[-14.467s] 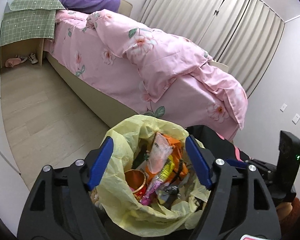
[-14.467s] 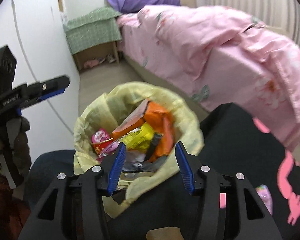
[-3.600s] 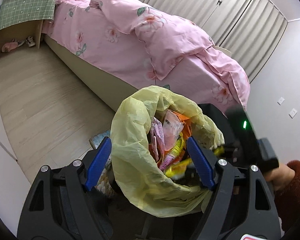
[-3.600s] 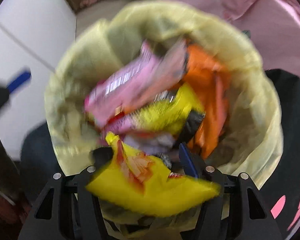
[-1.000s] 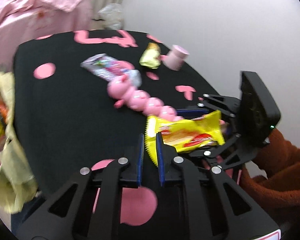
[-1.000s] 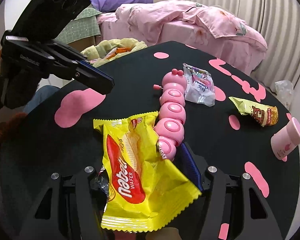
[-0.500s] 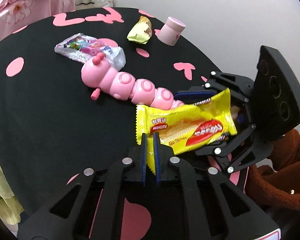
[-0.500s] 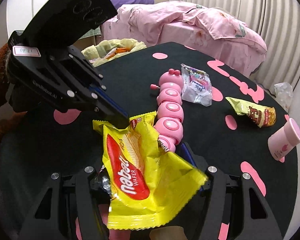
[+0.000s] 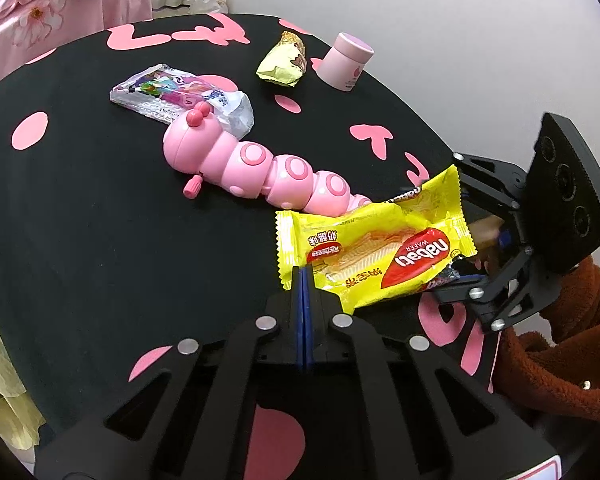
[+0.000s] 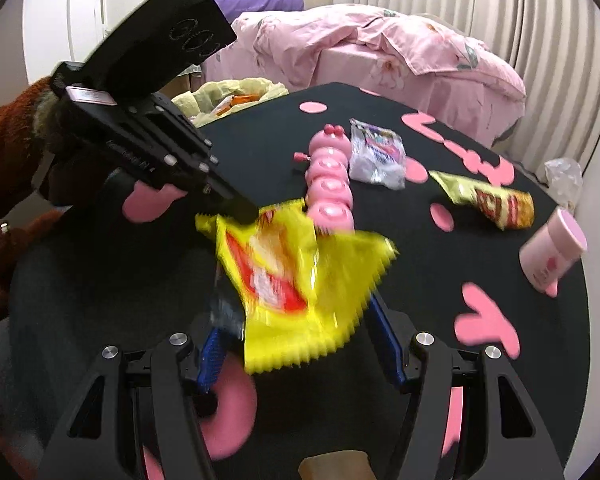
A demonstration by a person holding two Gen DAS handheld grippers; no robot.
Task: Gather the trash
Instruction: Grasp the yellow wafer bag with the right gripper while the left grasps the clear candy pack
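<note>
A yellow wafer wrapper [image 9: 376, 248] hangs over the black table with pink shapes [image 9: 100, 232]. My left gripper [image 9: 302, 276] is shut on the wrapper's near corner. My right gripper [image 10: 300, 344] stands open with the wrapper [image 10: 292, 276] blurred between its blue fingers; it also shows in the left wrist view [image 9: 466, 240]. More trash lies beyond: a silver printed packet [image 9: 180, 96] and a yellow-brown snack wrapper [image 9: 282, 62]. The yellow trash bag [image 10: 232, 96] is past the table's far left edge in the right wrist view.
A pink caterpillar toy [image 9: 260, 168] lies mid-table beside the wrapper. A pink cup [image 9: 346, 62] stands near the far edge. A bed with a pink quilt [image 10: 380, 52] is behind the table. A white wall is to the right in the left wrist view.
My left gripper has shut fully on the wrapper's corner. My right gripper's fingers have spread apart and the wrapper is moving, blurred, between them.
</note>
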